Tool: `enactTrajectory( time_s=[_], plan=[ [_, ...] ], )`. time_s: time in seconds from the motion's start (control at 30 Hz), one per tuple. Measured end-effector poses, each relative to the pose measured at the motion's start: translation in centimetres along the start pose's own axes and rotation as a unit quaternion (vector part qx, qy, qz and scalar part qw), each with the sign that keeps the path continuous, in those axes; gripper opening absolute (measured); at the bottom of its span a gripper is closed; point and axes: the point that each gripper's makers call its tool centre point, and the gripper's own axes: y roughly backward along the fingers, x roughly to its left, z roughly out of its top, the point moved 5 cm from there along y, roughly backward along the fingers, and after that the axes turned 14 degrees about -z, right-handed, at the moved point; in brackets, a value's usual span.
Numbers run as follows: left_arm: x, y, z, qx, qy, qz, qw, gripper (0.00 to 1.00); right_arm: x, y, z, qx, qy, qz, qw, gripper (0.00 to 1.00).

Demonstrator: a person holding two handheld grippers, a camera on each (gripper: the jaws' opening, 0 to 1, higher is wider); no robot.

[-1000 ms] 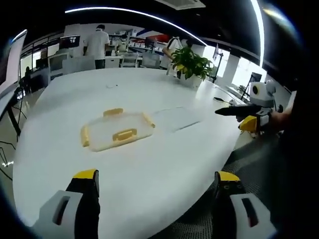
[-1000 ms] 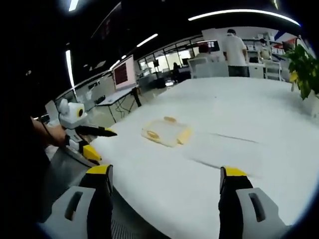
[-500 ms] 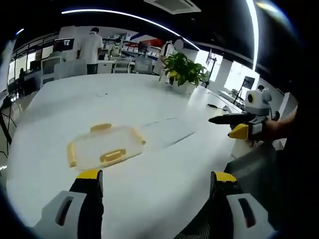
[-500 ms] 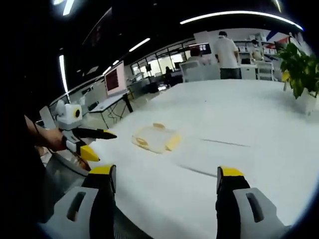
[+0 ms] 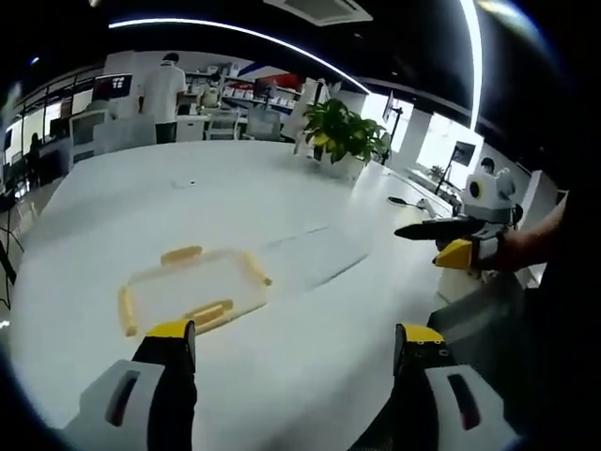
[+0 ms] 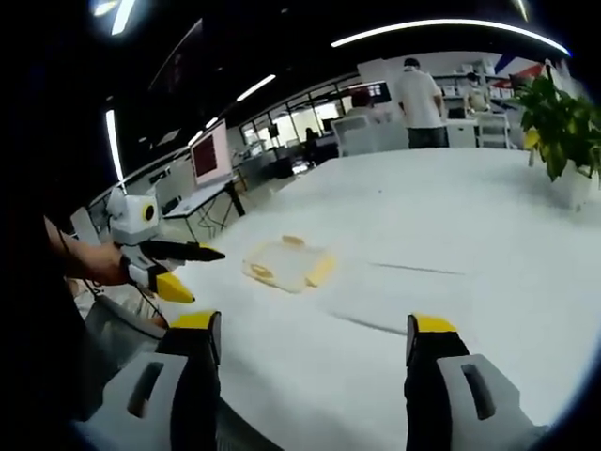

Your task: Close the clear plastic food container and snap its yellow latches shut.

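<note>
Left gripper view: the clear box (image 5: 192,289) with yellow latches (image 5: 209,313) lies flat on the white surface (image 5: 310,310), lower left of the frame, just past the left tongs (image 5: 293,349), which gape wide and hold nothing.
Right gripper view: the box (image 6: 286,264) sits at middle left; the right tongs (image 6: 312,340) are spread and empty, well apart from it.
How: I think both tongs should come in slowly and press one latch each.

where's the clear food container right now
The container lies flat on the white table, left of centre in the left gripper view, just beyond the left gripper, its near latch by the left jaw.
</note>
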Motion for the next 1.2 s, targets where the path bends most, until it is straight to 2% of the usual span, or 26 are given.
enactTrajectory(
  time_s=[0.4,0.73,0.97,1.2],
  plan=[
    [0.4,-1.2,0.8,0.008,-0.015,-0.008,0.9998,0.83,-0.5,-0.4,0.5,-0.006,-0.004,-0.006,1.0,0.78],
    [1.2,-1.3,1.3,0.016,-0.028,-0.005,0.9995,0.81,-0.6,-0.9,1.0,-0.011,-0.006,-0.006,0.9999,0.77],
    [1.6,-1.4,1.7,0.013,-0.028,0.0,0.9995,0.83,-0.1,-1.4,1.2,-0.011,0.01,0.001,0.9999,0.76],
    [2.1,-1.2,2.8,0.014,-0.041,0.004,0.999,0.83,0.5,-2.6,2.4,-0.017,0.016,0.017,0.9996,0.75]
  ],
)
